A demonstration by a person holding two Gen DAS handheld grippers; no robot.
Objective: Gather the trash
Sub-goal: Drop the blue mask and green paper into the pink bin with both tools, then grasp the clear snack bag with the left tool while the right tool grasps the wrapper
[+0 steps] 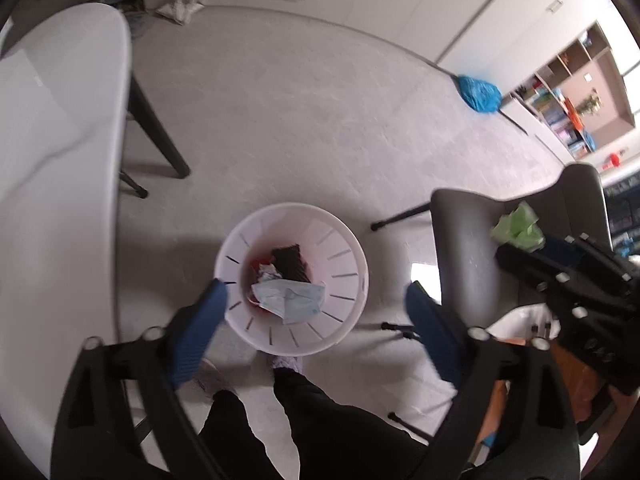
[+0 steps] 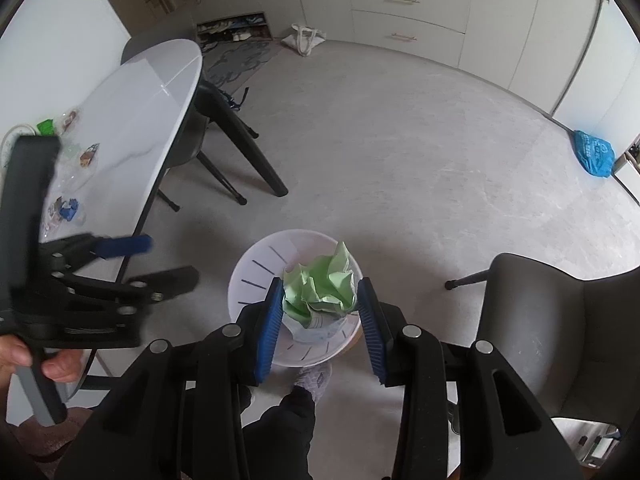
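Bin [image 2: 256, 280] rim under right claw [image 2: 320, 316] pinching green paper [image 2: 324, 288]; left claw [image 1: 316, 312] spread, floor [image 2: 400, 160] open.

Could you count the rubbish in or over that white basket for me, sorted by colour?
Green crumpled paper, held in the right tongs: 1
Pale blue face mask: 1
Black wrapper: 1
White crumpled scrap: 1
Red piece, mostly hidden underneath: 1
Total in view: 5
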